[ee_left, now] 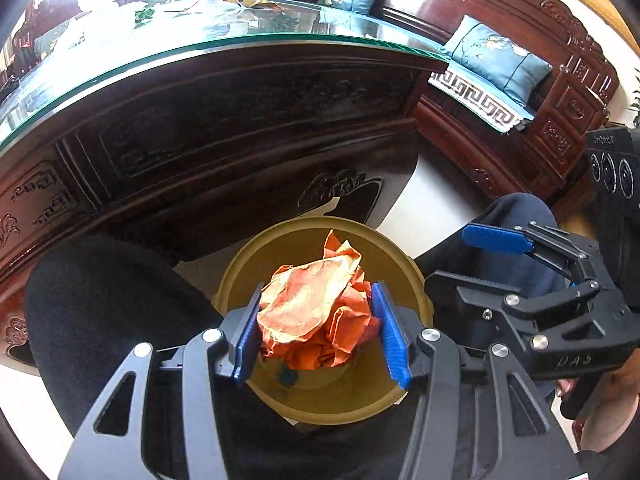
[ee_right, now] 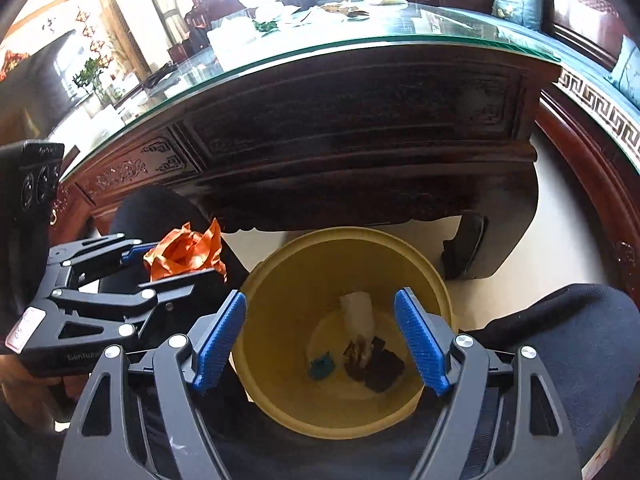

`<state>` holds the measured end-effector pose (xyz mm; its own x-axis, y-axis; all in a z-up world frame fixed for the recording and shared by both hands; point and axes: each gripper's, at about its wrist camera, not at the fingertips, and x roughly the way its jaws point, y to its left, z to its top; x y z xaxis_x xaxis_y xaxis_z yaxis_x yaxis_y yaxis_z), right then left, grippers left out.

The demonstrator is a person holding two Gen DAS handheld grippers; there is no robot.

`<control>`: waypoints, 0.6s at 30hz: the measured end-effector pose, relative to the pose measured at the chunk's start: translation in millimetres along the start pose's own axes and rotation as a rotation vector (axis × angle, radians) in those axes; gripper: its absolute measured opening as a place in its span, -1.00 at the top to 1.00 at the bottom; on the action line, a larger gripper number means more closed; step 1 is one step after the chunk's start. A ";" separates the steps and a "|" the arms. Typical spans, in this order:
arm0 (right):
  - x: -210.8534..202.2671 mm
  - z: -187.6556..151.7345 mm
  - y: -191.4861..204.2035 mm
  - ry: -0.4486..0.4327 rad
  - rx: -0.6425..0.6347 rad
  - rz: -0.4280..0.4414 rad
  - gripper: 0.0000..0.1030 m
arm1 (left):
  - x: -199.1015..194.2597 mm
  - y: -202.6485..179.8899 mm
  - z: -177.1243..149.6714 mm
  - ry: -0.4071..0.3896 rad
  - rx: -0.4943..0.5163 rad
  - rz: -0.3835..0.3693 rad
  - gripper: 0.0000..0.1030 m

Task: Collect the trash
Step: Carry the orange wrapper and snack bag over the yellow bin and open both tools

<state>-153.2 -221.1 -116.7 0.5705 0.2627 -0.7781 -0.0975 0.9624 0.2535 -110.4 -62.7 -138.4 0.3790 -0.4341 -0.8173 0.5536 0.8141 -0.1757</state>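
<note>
A crumpled orange wrapper (ee_left: 312,304) is pinched between the blue pads of my left gripper (ee_left: 316,300), which is shut on it and hovers over the round yellow bin (ee_left: 240,268). From the right wrist view that same gripper (ee_right: 180,260) and wrapper (ee_right: 182,252) hang just left of the bin's rim (ee_right: 280,256). My right gripper (ee_right: 320,296) stands open above the bin's mouth with nothing between its pads. Inside the bin lie a white crumpled piece (ee_right: 358,312), a teal scrap (ee_right: 321,367) and dark scraps (ee_right: 376,364). The right gripper (ee_left: 476,260) also shows at the right of the left wrist view.
A dark carved wooden table (ee_right: 360,120) with a glass top (ee_left: 248,38) stands right behind the bin. A person's knees in dark trousers (ee_left: 104,312) (ee_right: 568,340) flank the bin. A carved bench with blue cushions (ee_left: 496,56) runs along the right.
</note>
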 end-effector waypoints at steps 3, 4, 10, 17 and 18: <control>-1.8 0.8 -4.4 -0.007 0.009 0.005 -0.45 | 2.1 -3.1 2.8 0.004 0.007 -0.001 -0.01; -2.6 0.6 -5.2 -0.008 0.008 0.008 -0.45 | 2.1 -3.7 2.9 0.005 0.011 -0.002 -0.02; -6.2 -0.6 -9.3 -0.013 0.018 0.013 -0.45 | 7.1 -9.4 2.7 0.020 0.032 -0.005 -0.02; -12.6 -1.6 -21.5 -0.027 0.051 0.013 -0.45 | 12.8 -24.6 3.8 0.050 0.088 -0.022 -0.12; -13.2 -1.7 -22.4 -0.029 0.052 0.013 -0.44 | 13.4 -26.5 4.3 0.051 0.093 -0.025 -0.16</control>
<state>-159.9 -246.0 -113.1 0.5930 0.2722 -0.7578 -0.0626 0.9539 0.2936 -116.8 -91.7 -142.3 0.3274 -0.4312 -0.8408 0.6294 0.7632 -0.1463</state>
